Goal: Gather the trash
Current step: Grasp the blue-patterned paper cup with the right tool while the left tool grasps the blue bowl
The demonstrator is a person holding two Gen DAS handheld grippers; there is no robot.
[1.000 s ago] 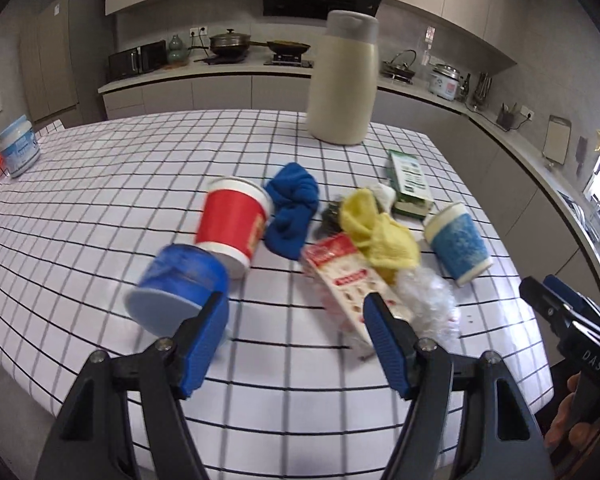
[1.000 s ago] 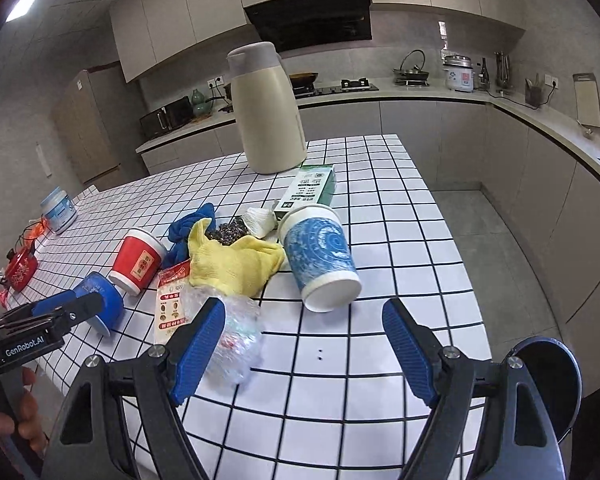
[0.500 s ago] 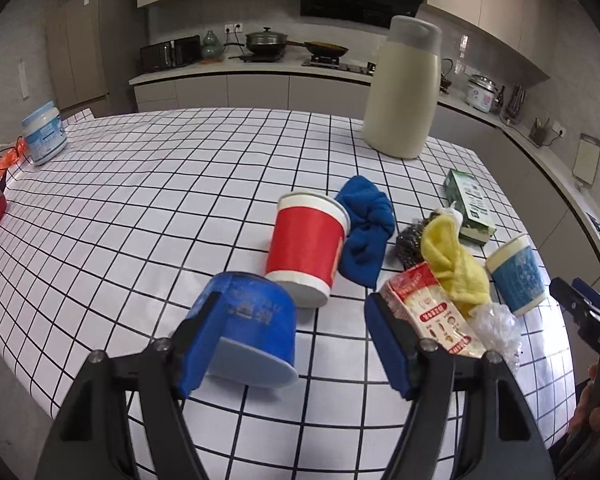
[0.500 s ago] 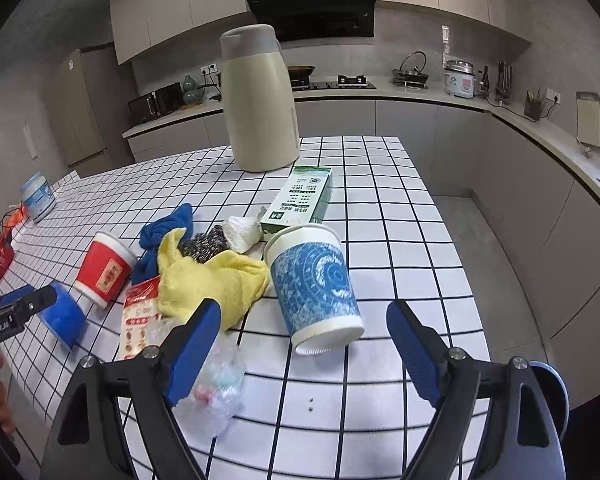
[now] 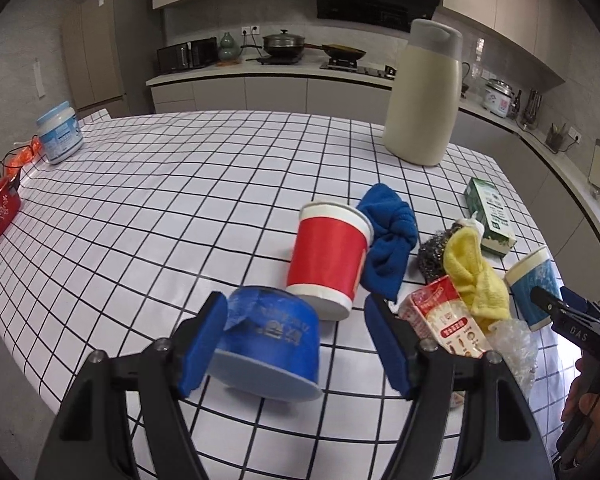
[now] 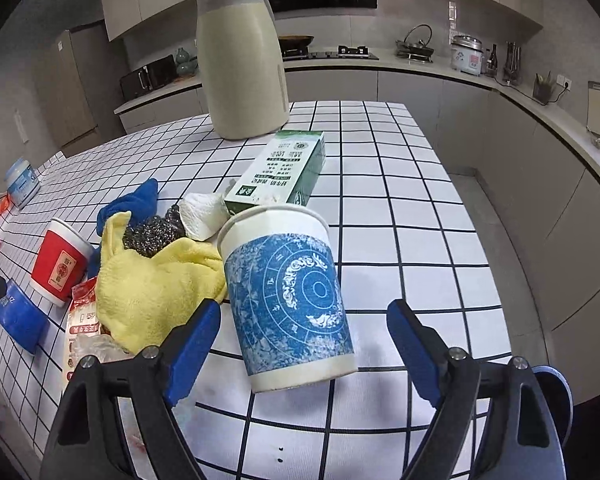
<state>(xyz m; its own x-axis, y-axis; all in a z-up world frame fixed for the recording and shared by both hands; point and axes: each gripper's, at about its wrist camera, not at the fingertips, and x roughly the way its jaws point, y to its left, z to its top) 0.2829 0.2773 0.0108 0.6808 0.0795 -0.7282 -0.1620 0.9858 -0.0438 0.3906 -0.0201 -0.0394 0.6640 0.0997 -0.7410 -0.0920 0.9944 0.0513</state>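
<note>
Right, closest in, the left tool [image 5: 296, 344] sits low over the near edge of the checked table [image 5: 148, 216], jaws spread, with the blue tub [image 5: 268, 348] lying between them. Its left pad looks to be against the tub's side, the other pad stands clear, so nothing is gripped yet. That tub is upside down, looks like thin plastic, light and a bit slick; I'd take it across the middle of the wall and squeeze gently.

Over on the other side, the right tool [image 6: 304, 352] has just been opening its jaws and now they straddle the blue patterned cup [image 6: 290, 300], which leans with its rim pointing away. Neither pad touches it. Paper, empty by the look of it, so it'll crush or tip easily; mid-body is the place to hold it.

Both tools point steeply down at the table, the person's fingers just showing at the edge behind the right one.

A little further in, the red cup [image 5: 328, 260] stands upside down just beyond the tub. Beside it lie a snack wrapper [image 5: 448, 320], crinkled clear plastic [image 5: 516, 340], a yellow cloth [image 6: 156, 284], a blue cloth [image 5: 388, 240] and a steel scourer [image 6: 156, 230]. Then a green carton [image 6: 284, 172], and furthest back the tall cream jug [image 6: 242, 60].
</note>
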